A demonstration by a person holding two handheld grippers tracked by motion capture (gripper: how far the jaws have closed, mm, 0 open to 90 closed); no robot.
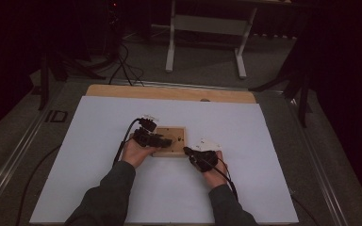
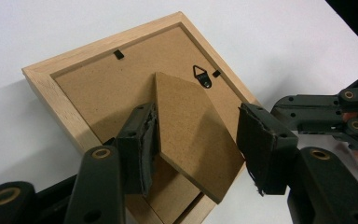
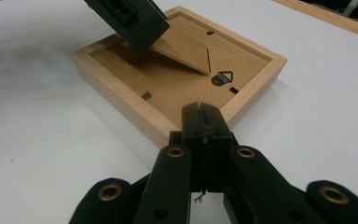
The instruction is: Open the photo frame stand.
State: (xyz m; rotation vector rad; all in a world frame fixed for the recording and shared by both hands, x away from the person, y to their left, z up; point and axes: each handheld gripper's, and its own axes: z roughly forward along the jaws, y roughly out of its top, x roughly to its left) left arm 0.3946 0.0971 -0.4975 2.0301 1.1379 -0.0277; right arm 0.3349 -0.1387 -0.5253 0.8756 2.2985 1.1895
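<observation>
A light wooden picture frame point(image 1: 177, 141) lies face down at the middle of the white sheet, its brown backing up. Its hinged stand flap point(image 2: 191, 126) is lifted off the backing. My left gripper point(image 2: 200, 149) is open with the flap between its jaws, the left pad against the flap's edge. The same flap point(image 3: 182, 46) shows in the right gripper view under the left gripper's jaw. My right gripper point(image 3: 204, 119) is shut with nothing in it, tips at the frame's near rim point(image 3: 121, 95). A metal hanger point(image 2: 203, 75) sits on the backing.
The white sheet point(image 1: 99, 179) covers the table, with a wooden strip point(image 1: 169, 92) along its far edge. A white desk frame point(image 1: 207, 26) and cables point(image 1: 122, 66) lie on the floor beyond. Dark stands flank the table.
</observation>
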